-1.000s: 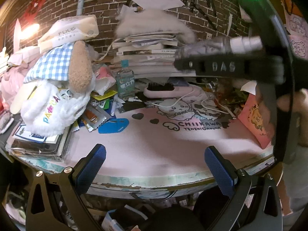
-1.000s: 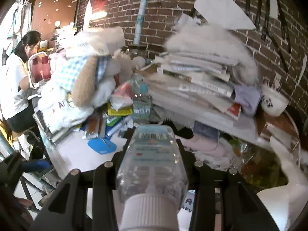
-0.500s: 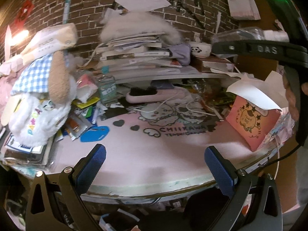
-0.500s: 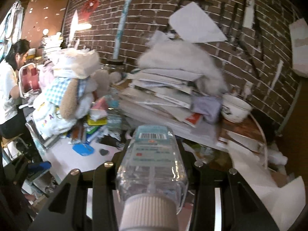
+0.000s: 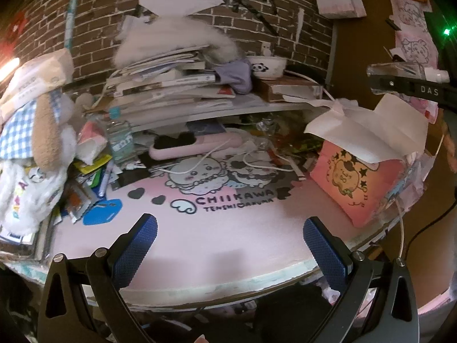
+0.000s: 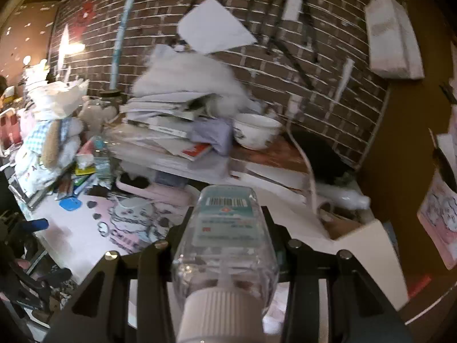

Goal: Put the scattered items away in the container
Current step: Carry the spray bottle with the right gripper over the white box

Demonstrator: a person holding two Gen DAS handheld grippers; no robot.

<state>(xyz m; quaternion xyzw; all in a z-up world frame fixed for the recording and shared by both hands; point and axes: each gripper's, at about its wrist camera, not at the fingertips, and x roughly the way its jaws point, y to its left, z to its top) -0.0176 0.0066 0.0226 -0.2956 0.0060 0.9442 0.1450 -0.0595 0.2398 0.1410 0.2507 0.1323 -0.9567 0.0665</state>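
Observation:
My right gripper [image 6: 227,228] is shut on a clear plastic bottle [image 6: 225,240] with a white cap and a barcode label, held above the table's right end. In the left wrist view the same bottle [image 5: 400,70] shows at the upper right in the black right gripper [image 5: 414,87], just above a pink paper bag [image 5: 357,177] whose white flaps stand open. From the right wrist view the bag's white flap [image 6: 368,254] lies below and right of the bottle. My left gripper [image 5: 228,243] is open over the pink desk mat [image 5: 228,228], with nothing between its blue pads.
A plush toy [image 5: 42,131] and loose packets [image 5: 94,177] crowd the left side. A stack of books [image 5: 171,85], a panda bowl [image 5: 267,67] and a pink hairbrush [image 5: 194,145] with white cables fill the back. A brick wall stands behind.
The right gripper has carried the bottle to the right and upward, from over the table's middle to above the pink bag. The left gripper view has swung right, bringing the bag into fuller view.

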